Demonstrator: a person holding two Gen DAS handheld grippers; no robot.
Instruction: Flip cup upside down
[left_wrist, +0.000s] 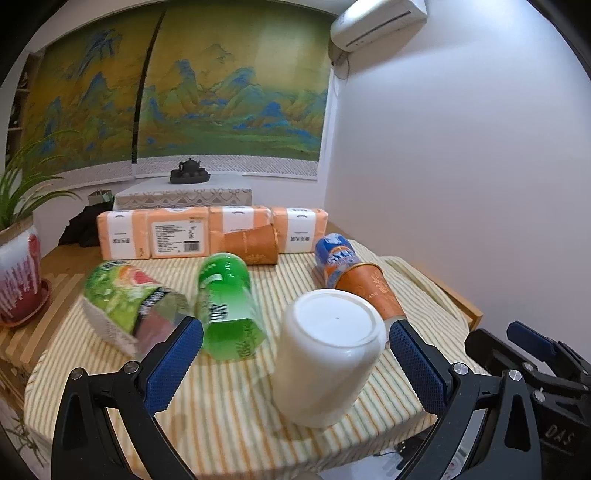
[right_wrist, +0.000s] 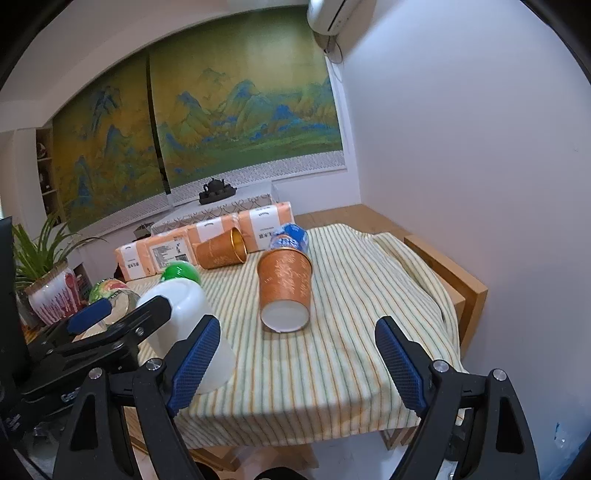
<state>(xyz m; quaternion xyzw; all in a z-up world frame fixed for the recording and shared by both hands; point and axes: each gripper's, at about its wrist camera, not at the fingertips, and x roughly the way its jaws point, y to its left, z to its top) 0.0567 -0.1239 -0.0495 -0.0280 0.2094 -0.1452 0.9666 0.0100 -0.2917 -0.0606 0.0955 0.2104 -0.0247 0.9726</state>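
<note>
Broadly, your table (right_wrist: 436, 254) carries a striped cloth (right_wrist: 351, 332) crowded with fallen items: tissue packs (left_wrist: 177, 236) at the back, a green bottle (left_wrist: 229, 306) and a snack bag (left_wrist: 125, 299) on their sides, and two orange paper cups. The white cup (left_wrist: 328, 354) sits near the front edge of the cloth, base uppermost, its long axis close to vertical but leaning slightly, so it appears already inverted or nearly settled.

It lies directly ahead of your left hand-held gripper (left_wrist: 295, 354), between the spread blue pads (left_wrist: 173, 365); neither pad clearly touches it. Your left side is plainly the nearer.

Your right hand-held gripper (right_wrist: 295, 362) is also spread and holds nothing. The white cup stands to its left, beside its left pad. Ahead of it lies an orange paper cup (right_wrist: 284, 288) on its side, base toward you, well apart from the pads.
</note>
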